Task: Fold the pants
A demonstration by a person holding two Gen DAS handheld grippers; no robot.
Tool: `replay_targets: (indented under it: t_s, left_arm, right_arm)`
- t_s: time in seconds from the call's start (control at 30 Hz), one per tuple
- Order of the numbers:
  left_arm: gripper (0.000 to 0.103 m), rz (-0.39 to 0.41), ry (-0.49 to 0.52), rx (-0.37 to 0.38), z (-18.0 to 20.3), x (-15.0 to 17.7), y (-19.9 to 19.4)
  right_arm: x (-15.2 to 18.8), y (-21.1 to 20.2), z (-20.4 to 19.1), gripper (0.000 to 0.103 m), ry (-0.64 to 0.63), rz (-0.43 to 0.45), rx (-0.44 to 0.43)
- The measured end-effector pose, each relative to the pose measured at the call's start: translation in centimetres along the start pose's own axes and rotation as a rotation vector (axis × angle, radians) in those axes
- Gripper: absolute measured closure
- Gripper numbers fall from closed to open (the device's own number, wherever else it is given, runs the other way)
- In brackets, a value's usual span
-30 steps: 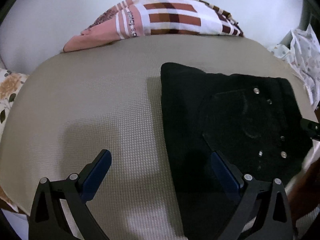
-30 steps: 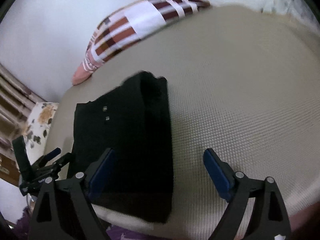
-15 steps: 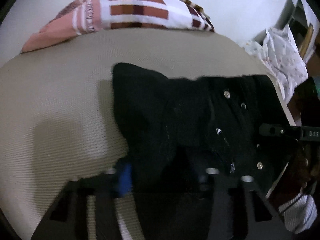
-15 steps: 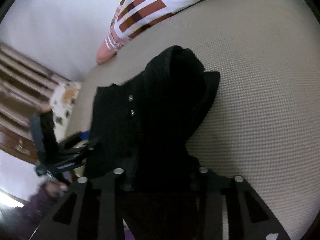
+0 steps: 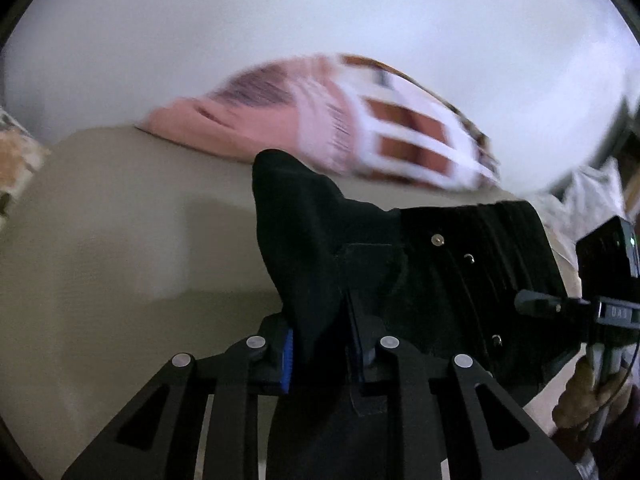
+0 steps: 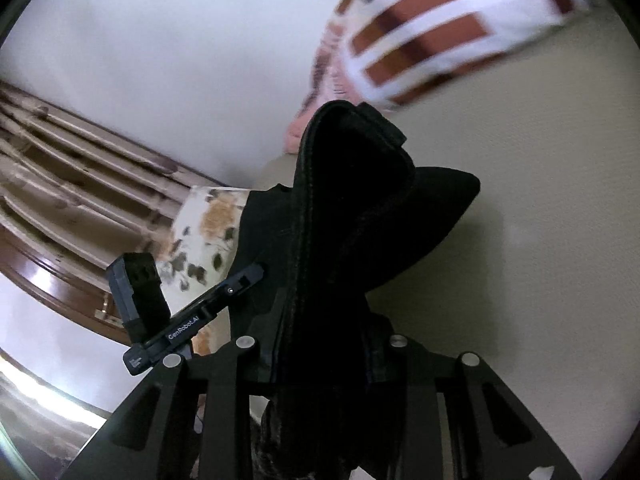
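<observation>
The black pants (image 5: 440,264) are folded and held up off the beige bed (image 5: 120,248). My left gripper (image 5: 320,356) is shut on the near left edge of the pants; the cloth rises between its blue-padded fingers. My right gripper (image 6: 324,356) is shut on the other near edge of the pants (image 6: 352,208), which bunch up and hide its fingertips. Each gripper shows in the other's view: the right one at the right edge (image 5: 600,308), the left one at the lower left (image 6: 180,320).
A pink, white and brown checked blanket (image 5: 360,128) lies at the far edge of the bed by a white wall. A floral pillow (image 6: 204,232) and a wooden headboard (image 6: 60,184) are on the left. White printed fabric (image 5: 588,188) lies at the far right.
Both grippers were open above the flat pants a second ago. They closed on the near edge and have lifted it, so the pants now hang bunched off the bed.
</observation>
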State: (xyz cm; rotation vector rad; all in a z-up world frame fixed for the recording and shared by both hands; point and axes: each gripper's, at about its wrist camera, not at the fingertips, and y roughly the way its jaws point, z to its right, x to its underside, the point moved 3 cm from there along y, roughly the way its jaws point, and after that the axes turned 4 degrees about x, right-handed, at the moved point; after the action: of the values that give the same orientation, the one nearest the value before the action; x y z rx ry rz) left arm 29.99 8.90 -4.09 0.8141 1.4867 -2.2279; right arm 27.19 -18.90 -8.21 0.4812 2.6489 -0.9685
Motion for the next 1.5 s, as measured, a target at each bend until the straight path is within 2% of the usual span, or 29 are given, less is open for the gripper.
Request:
replay_targets:
  t_s: [0.13, 0.23, 0.27, 0.33, 0.37, 0.4, 0.43, 0.47, 0.53, 0.6, 0.7, 0.77, 0.83, 0.87, 0.9, 1.03, 1.07, 1.13, 1.2, 1.3, 1.5]
  left_arm:
    - [0.081, 0.039, 0.018, -0.126, -5.6, -3.2, 0.5]
    - [0.079, 0.041, -0.002, -0.172, -9.4, -3.3, 2.7]
    - [0.075, 0.021, -0.020, -0.199, -10.8, -2.8, 4.1]
    - [0.064, -0.014, -0.046, -0.246, -12.6, -1.7, 6.2]
    - [0.056, -0.010, -0.055, -0.268, -13.1, -1.2, 6.7]
    - [0.044, 0.003, -0.061, -0.286, -13.3, -0.8, 6.5]
    - [0.038, 0.029, -0.068, -0.335, -13.3, -0.4, 6.0]
    - [0.033, 0.055, -0.066, -0.382, -13.2, -0.3, 5.5]
    - [0.033, 0.093, -0.057, -0.449, -12.6, -0.3, 4.1]
    - [0.033, 0.116, -0.071, -0.455, -12.0, -0.5, 2.7]
    - [0.031, 0.192, -0.081, -0.436, -10.3, -0.9, -0.8]
    - [0.029, 0.264, -0.059, -0.430, -8.6, -1.2, -3.6]
    - [0.019, 0.338, -0.023, -0.435, -6.8, -1.5, -6.7]
    - [0.007, 0.368, 0.000, -0.433, -5.8, -1.7, -8.3]
    - [0.002, 0.411, 0.023, -0.430, -4.6, -1.6, -10.0]
    - [0.000, 0.616, 0.107, -0.399, -0.4, -1.2, -16.4]
    - [0.000, 0.636, 0.116, -0.390, 0.4, -1.1, -17.4]
    - [0.000, 0.642, 0.097, -0.381, 1.3, -0.6, -18.9]
    - [0.000, 0.581, 0.045, -0.404, 1.3, -0.3, -19.0]
    - [0.000, 0.488, 0.007, -0.382, 1.0, -0.2, -18.1]
    - [0.000, 0.458, -0.020, -0.387, 1.3, 0.9, -17.7]
  right_arm:
    - [-3.2, 6.2, -1.4, 0.076, -0.012, -0.024, -0.035]
    - [-5.1, 11.6, -1.3, 0.076, -0.014, -0.052, -0.018]
    - [-5.3, 12.4, -1.1, 0.076, -0.022, -0.060, 0.002]
    - [-5.3, 14.8, -0.4, 0.073, -0.059, -0.084, 0.133]
    - [-5.3, 15.3, -0.2, 0.067, -0.075, -0.087, 0.191]
    - [-5.2, 14.9, -0.3, 0.059, -0.072, -0.069, 0.219]
    - [-5.2, 14.6, -0.4, 0.057, -0.072, -0.053, 0.250]
    - [-4.9, 13.4, -1.3, 0.057, -0.105, -0.010, 0.339]
    - [-4.4, 12.0, -3.3, 0.055, -0.184, 0.046, 0.397]
    - [-3.1, 10.3, -6.1, 0.030, -0.269, 0.125, 0.452]
    - [-1.1, 8.5, -9.5, 0.029, -0.347, 0.206, 0.453]
    - [-1.0, 8.5, -11.2, 0.029, -0.372, 0.219, 0.443]
    - [-0.3, 7.7, -12.3, 0.029, -0.387, 0.219, 0.407]
    - [0.1, 7.2, -13.2, 0.029, -0.400, 0.223, 0.400]
    - [0.5, 6.4, -13.5, 0.029, -0.406, 0.229, 0.397]
    - [1.6, 3.3, -15.7, 0.027, -0.400, 0.294, 0.363]
    - [1.7, 2.7, -15.9, 0.027, -0.399, 0.305, 0.358]
    - [2.1, 1.0, -17.0, 0.025, -0.402, 0.336, 0.346]
    - [2.6, -0.1, -17.9, 0.022, -0.411, 0.359, 0.340]
    - [3.4, -1.1, -18.7, 0.020, -0.425, 0.370, 0.338]
    - [4.8, -1.4, -18.6, 0.020, -0.429, 0.351, 0.361]
